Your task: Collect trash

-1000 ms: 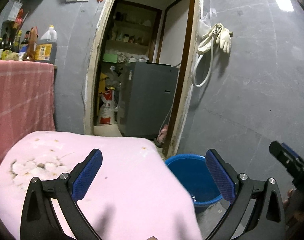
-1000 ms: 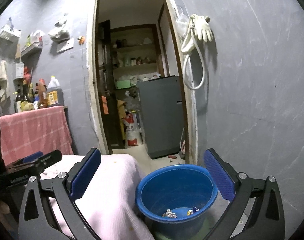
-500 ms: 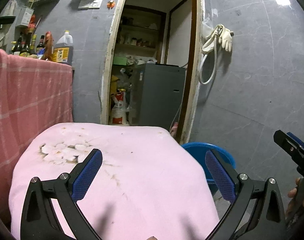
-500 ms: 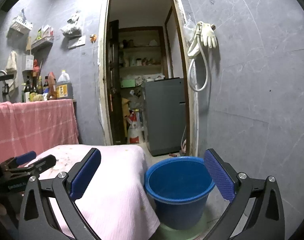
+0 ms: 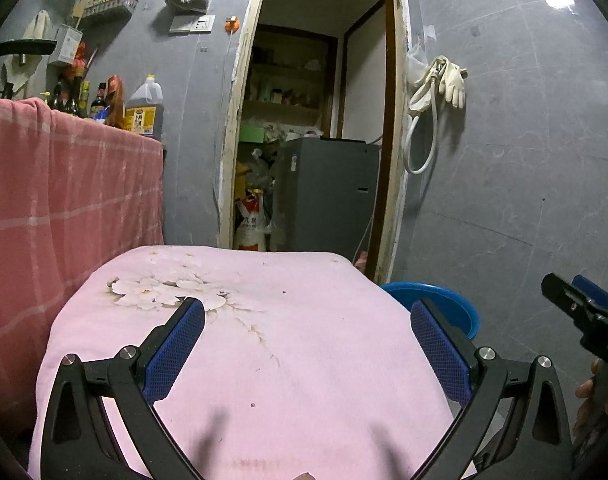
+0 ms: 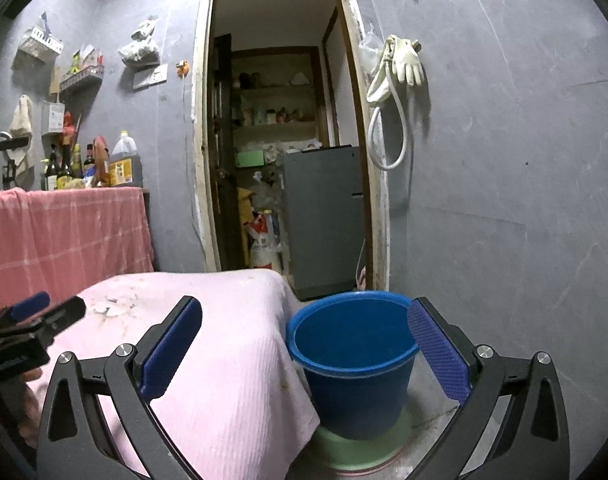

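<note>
Upright, the blue bucket [image 6: 354, 360] opens upward, contents seemingly hidden.

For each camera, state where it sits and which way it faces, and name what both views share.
Left wrist: on the left gripper, facing the pink cloth and doorway; the right gripper and a hand show.
Right wrist: on the right gripper, facing the blue bucket; the left gripper shows.
Shared: cloth, bucket, doorway, gloves.

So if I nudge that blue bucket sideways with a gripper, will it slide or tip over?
The blue bucket looks like thin plastic and shows nothing inside from here, so it is probably light and would move easily. It narrows toward its base and stands on a green disc, so a push near the rim may well tip it.
</note>
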`<action>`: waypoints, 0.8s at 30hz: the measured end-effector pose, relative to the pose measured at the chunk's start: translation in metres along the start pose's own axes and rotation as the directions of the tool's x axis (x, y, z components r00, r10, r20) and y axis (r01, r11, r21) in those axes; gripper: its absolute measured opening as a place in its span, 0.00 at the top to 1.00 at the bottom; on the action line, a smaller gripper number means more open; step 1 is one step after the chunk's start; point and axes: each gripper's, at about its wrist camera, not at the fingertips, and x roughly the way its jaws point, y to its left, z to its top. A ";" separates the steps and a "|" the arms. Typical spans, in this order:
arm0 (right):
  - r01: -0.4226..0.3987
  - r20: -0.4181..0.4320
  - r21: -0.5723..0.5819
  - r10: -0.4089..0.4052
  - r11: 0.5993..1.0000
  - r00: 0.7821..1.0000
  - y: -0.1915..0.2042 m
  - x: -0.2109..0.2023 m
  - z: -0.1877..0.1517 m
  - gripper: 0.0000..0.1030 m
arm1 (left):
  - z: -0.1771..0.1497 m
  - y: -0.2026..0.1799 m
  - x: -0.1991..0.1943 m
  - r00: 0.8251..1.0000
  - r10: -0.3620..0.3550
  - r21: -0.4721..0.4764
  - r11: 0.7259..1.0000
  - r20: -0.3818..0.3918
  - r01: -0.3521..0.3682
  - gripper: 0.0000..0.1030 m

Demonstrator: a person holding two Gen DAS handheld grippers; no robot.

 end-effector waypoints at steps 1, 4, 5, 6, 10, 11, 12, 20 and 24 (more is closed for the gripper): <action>0.002 -0.002 0.001 -0.002 1.000 1.000 -0.001 0.000 -0.001 0.00 | -0.001 -0.001 0.000 1.000 0.001 0.004 1.000 -0.001 0.000 0.02; 0.012 -0.006 0.001 -0.012 1.000 1.000 -0.001 0.001 -0.004 0.00 | -0.002 -0.003 0.001 1.000 0.003 0.011 1.000 -0.010 -0.003 0.02; 0.016 -0.006 0.001 -0.016 1.000 1.000 -0.001 0.001 -0.005 0.00 | -0.001 -0.002 0.001 1.000 0.004 0.011 1.000 -0.012 -0.004 0.02; 0.018 -0.006 0.001 -0.018 1.000 1.000 -0.002 0.001 -0.006 0.00 | -0.001 -0.002 0.002 1.000 0.005 0.011 1.000 -0.013 -0.005 0.02; 0.022 -0.002 0.008 -0.022 1.000 1.000 -0.004 0.000 -0.005 0.00 | -0.001 -0.001 0.002 1.000 0.008 0.009 1.000 -0.017 -0.008 0.02; 0.023 -0.001 0.009 -0.023 1.000 1.000 -0.005 0.000 -0.005 0.00 | -0.002 -0.002 0.002 1.000 0.009 0.008 1.000 -0.017 -0.009 0.02; 0.024 -0.001 0.010 -0.024 1.000 1.000 -0.006 0.000 -0.005 0.00 | -0.002 -0.001 0.003 1.000 0.010 0.007 1.000 -0.017 -0.010 0.02; 0.025 -0.001 0.011 -0.025 1.000 1.000 -0.006 0.000 -0.005 0.00 | -0.002 0.001 0.003 1.000 0.013 0.005 1.000 -0.017 -0.013 0.02; 0.024 -0.001 0.010 -0.024 1.000 1.000 -0.005 0.000 -0.005 0.00 | -0.002 0.001 0.003 1.000 0.014 0.005 1.000 -0.018 -0.014 0.02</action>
